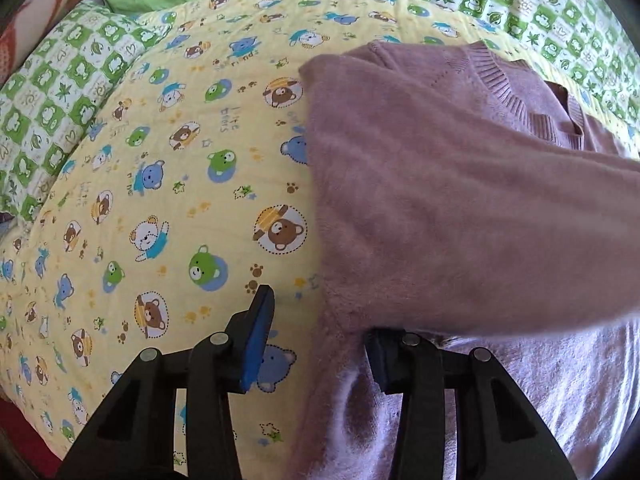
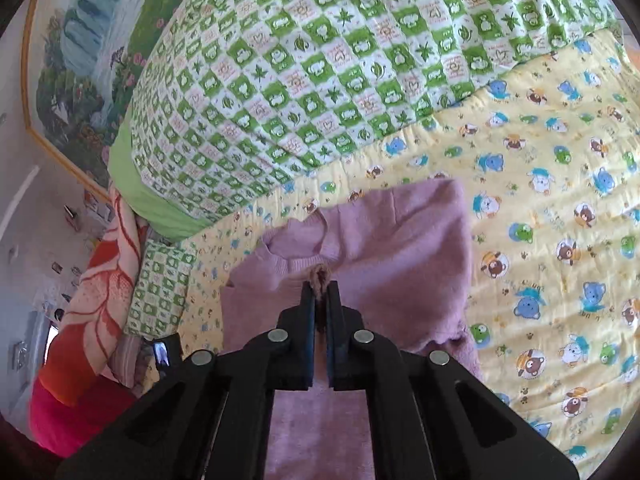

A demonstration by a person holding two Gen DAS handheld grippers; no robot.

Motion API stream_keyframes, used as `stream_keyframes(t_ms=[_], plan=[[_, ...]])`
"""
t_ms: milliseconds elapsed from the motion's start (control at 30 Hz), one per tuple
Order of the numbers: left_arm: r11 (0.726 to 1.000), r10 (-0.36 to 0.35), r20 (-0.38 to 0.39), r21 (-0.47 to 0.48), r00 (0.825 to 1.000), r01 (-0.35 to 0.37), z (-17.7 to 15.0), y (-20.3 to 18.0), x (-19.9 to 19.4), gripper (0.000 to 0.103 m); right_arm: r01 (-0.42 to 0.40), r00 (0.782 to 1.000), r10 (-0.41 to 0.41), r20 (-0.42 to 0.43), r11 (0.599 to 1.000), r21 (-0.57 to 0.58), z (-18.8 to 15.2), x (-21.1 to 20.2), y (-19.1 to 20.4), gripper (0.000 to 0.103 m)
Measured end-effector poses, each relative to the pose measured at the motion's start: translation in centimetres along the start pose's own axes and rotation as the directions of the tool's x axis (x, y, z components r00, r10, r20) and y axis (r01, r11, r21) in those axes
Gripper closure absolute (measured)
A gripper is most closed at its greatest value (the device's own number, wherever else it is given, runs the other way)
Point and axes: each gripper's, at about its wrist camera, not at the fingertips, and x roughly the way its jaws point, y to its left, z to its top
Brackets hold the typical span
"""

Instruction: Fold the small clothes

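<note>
Mauve knit is pinched at a fold between the closed fingers of the right gripper. The left gripper is spread wide, 1 finger tucked under the sweater, which lies part-folded on the yellow bear-print sheet. Left of its straight edge the sheet is bare; a green checked quilt borders beyond.

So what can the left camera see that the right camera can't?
Only the left wrist view shows the left gripper, open, one finger hidden under a folded sleeve. Only the right wrist view shows the right gripper shut on a pinch of sweater, plus a wall painting and an orange blanket. Both show the purple sweater, the yellow bear quilt and the green checked quilt.
</note>
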Motion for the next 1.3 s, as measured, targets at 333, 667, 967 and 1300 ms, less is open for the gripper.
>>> stream_keyframes(t_ms=[333,667,967,1300], plan=[[0.999,0.014,-0.002,-0.043,1.000,-0.014,-0.1,1.5,0.6,0.057,0.258,0.958,-0.270,-0.097,0.958,-0.120,1.8,7.1,-3.2,0.098],[0.998,-0.049,-0.032,-0.051,0.998,0.048,-1.3,3.0,0.4,0.046,0.366,0.898,-0.390,-0.202,0.919,-0.148,-1.9,11.5,-7.9,0.095],[0.961,-0.272,-0.050,-0.061,0.961,0.269,-2.3,6.8,-3.5,0.046,0.458,0.874,-0.477,-0.097,0.873,-0.167,-1.3,8.2,-5.8,0.067],[0.896,-0.445,0.025,0.023,0.895,0.444,6.1,-0.3,-4.5,0.046,0.140,0.967,-0.172,-0.186,0.975,-0.173,-2.2,12.4,-0.2,0.067]])
